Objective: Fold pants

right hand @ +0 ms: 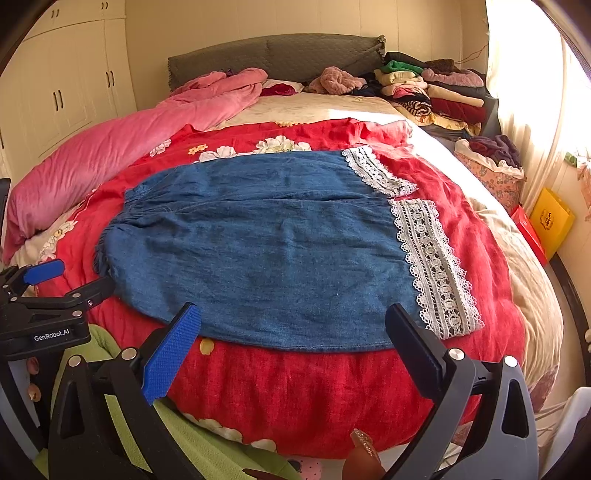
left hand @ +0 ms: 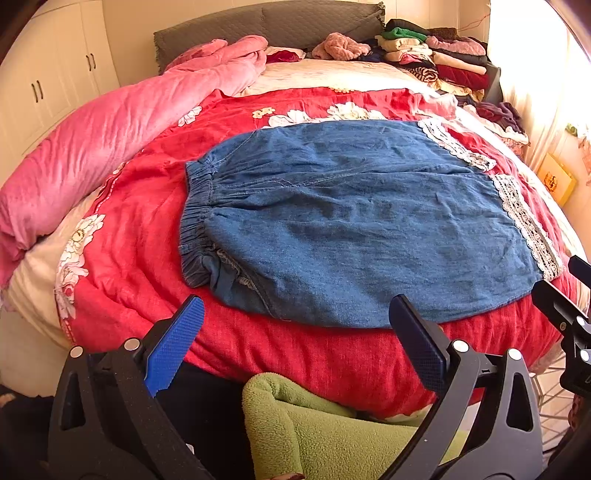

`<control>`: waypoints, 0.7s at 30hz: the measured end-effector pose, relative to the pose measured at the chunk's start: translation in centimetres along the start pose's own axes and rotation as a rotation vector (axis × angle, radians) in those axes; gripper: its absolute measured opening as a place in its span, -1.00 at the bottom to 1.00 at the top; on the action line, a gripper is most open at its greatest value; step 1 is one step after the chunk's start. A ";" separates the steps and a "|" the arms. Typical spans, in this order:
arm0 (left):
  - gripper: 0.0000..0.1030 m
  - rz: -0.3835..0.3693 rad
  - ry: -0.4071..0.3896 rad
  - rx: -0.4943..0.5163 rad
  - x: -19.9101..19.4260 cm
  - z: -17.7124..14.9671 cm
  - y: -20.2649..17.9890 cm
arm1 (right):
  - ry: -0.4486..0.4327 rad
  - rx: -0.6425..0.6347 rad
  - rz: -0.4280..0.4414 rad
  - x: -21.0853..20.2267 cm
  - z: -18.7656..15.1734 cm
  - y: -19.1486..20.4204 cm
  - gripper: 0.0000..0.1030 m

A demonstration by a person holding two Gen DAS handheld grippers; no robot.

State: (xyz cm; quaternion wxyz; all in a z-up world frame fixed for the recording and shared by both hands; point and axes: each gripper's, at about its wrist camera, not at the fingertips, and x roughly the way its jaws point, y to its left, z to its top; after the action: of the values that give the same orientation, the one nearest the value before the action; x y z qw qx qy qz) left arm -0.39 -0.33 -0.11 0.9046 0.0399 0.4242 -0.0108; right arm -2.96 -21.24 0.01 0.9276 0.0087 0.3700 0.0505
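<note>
In the left wrist view, the denim pants (left hand: 354, 221) lie flat across the red floral quilt (left hand: 280, 354) that covers the bed, elastic waistband to the left and white lace cuffs (left hand: 528, 225) to the right. A rolled pink blanket (left hand: 110, 129) runs along the bed's left side, and a stack of folded clothes (left hand: 436, 59) sits at the far right by the grey headboard (left hand: 266, 26). The left gripper (left hand: 295, 339) hangs over the near edge of the bed with its jaws spread wide, holding nothing; its dark finger overlaps the near hem of the pants, though whether it touches is unclear. A green fleece sleeve (left hand: 317, 428) shows below it, and part of the right gripper (left hand: 565, 310) enters at the right edge. In the right wrist view, the pants (right hand: 266, 251) lie the same way, with the lace cuffs (right hand: 432, 266) to the near right. At the far right, beside the bed, a floral fabric basket (right hand: 495, 177) holds dark purple garments. The right gripper (right hand: 293, 339) is wide open and empty, poised at the near hem, while the left gripper (right hand: 70, 280) appears at the left edge, its jaws apart and gripping nothing.
</note>
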 end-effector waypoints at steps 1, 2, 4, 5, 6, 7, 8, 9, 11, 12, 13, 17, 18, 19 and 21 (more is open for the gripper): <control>0.82 0.001 0.001 0.000 0.0 0.0 0.1 | 0.001 -0.001 0.000 0.0 0.0 0.0 0.92; 0.82 0.001 0.001 0.000 0.1 0.0 0.2 | 0.002 -0.001 0.000 0.0 0.1 0.0 0.92; 0.82 0.002 -0.001 -0.002 0.1 0.1 0.4 | 0.002 -0.004 0.000 0.0 0.1 0.1 0.92; 0.82 0.001 -0.001 -0.003 0.1 0.1 0.5 | 0.001 -0.005 0.000 0.1 0.1 0.1 0.92; 0.82 0.001 -0.002 -0.004 0.1 0.1 0.6 | 0.002 -0.007 0.001 0.0 0.1 0.1 0.92; 0.82 0.001 -0.002 -0.004 0.2 0.1 0.7 | 0.001 -0.008 0.000 0.1 0.1 0.2 0.92; 0.82 -0.001 -0.004 -0.003 -0.1 0.0 0.4 | 0.000 -0.010 -0.001 0.0 0.0 0.3 0.92; 0.82 0.001 -0.003 0.000 -0.1 0.1 0.1 | 0.001 -0.011 0.000 0.0 0.0 0.3 0.92; 0.82 0.002 -0.001 -0.001 -0.1 0.2 0.2 | 0.001 -0.012 -0.001 0.1 0.1 0.4 0.92; 0.82 0.001 -0.002 -0.002 -0.2 0.2 0.3 | 0.002 -0.013 -0.002 0.1 0.1 0.4 0.92; 0.82 0.002 -0.003 -0.002 -0.2 0.3 0.4 | 0.002 -0.013 -0.003 0.1 0.0 0.4 0.92; 0.82 0.000 -0.005 -0.003 -0.1 0.6 0.8 | 0.001 -0.012 -0.001 0.1 0.1 0.3 0.92; 0.82 0.001 -0.001 -0.001 -0.2 0.1 0.1 | 0.001 -0.011 -0.002 0.1 0.1 0.3 0.92; 0.82 0.001 -0.001 -0.001 -0.2 0.2 0.2 | 0.000 -0.012 -0.002 0.1 0.1 0.4 0.92; 0.82 0.002 -0.003 -0.001 -0.2 0.1 0.1 | 0.001 -0.011 -0.002 0.0 0.1 0.4 0.92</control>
State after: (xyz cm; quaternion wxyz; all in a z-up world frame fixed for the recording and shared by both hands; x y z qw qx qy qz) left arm -0.40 -0.22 0.10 0.9052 0.0399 0.4229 -0.0096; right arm -2.91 -20.87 0.04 0.9275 0.0029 0.3703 0.0515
